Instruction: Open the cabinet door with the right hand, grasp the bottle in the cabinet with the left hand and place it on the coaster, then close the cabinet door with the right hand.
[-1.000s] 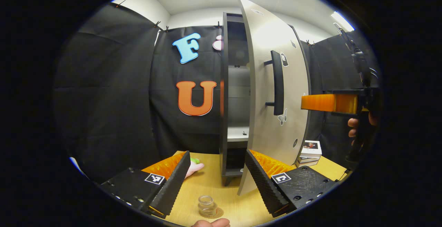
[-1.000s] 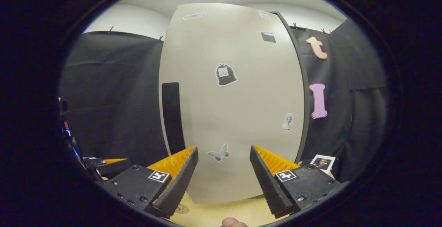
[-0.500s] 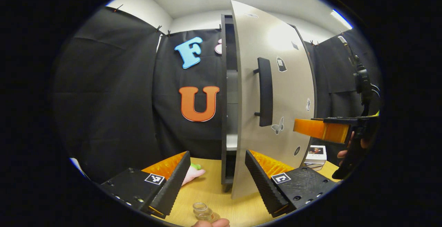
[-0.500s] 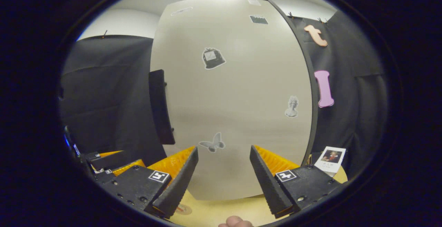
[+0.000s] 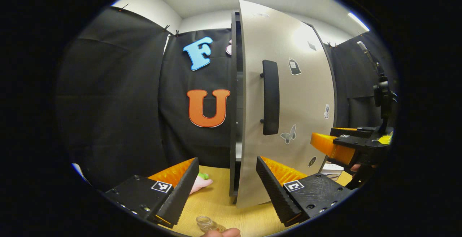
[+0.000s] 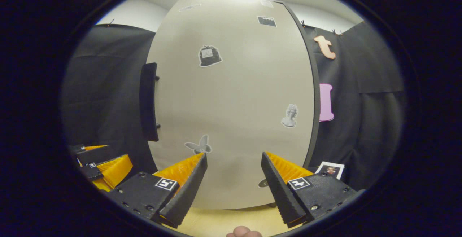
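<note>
In the left gripper view, the left gripper (image 5: pixel 223 190) hangs over the wooden table (image 5: pixel 220 208) with its fingers spread apart and nothing between them. Below it, at the bottom edge, the small clear glass bottle (image 5: pixel 205 223) stands on the round coaster (image 5: pixel 221 228), beside a fingertip of the holding hand. Ahead, the cabinet door (image 5: pixel 288 96) stands slightly ajar, a narrow dark gap showing along the cabinet (image 5: pixel 234 121) edge, with the black handle (image 5: pixel 270 98) on its front. A pink and green object (image 5: pixel 202 183) lies on the table left of the cabinet. The right gripper (image 5: pixel 346 145) shows at right, near the door's lower part. In the right gripper view, the right gripper (image 6: pixel 234 179) faces the door (image 6: pixel 234 103) with its fingers parted and empty, not touching the handle (image 6: pixel 148 101). The left gripper (image 6: pixel 104 161) appears at lower left, and a photo card (image 6: pixel 330 169) lies at lower right.
</note>
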Available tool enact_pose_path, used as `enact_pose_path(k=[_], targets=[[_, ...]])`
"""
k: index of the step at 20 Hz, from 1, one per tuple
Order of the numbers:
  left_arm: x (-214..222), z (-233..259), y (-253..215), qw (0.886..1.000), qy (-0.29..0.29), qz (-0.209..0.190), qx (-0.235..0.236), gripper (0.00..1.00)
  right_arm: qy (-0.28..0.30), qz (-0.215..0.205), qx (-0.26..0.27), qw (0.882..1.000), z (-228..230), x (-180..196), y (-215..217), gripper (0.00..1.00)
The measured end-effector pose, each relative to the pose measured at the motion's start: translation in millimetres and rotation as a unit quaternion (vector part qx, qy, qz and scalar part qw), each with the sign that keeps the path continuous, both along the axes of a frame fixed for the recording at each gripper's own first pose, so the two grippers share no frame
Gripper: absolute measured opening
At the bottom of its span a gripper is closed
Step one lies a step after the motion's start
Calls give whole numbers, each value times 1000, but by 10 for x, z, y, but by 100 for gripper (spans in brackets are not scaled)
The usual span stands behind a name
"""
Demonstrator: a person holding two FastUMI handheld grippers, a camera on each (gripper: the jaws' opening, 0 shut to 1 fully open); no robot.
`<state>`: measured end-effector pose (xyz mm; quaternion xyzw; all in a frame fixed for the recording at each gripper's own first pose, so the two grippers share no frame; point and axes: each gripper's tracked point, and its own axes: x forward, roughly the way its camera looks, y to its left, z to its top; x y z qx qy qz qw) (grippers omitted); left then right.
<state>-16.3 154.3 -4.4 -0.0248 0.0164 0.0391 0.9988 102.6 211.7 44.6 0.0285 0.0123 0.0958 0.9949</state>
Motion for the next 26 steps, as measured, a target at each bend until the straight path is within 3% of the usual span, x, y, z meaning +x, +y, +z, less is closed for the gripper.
enact_pose_path(k=[7,10,14,19,23,26], targets=[[74,-6,-34,1000,4,-15,3,96,3,-14,3,1000,-34,-30,-54,97],[139,36,-70,1000,0,-21,5,96,40,-2,-13,999,-193,-63,-30,95],[261,73,-202,999,-1,-32,31,96,14,-9,-15,1000,-11,-144,-134,97],[402,138,-458,998,2,-62,16,96,-13,-24,-19,999,200,-167,-322,97],[463,159,-516,998,1,-45,42,96,30,-30,-18,999,17,-135,-557,97],[508,170,-653,999,-2,-43,21,96,32,-58,-13,998,36,-94,-805,97]])
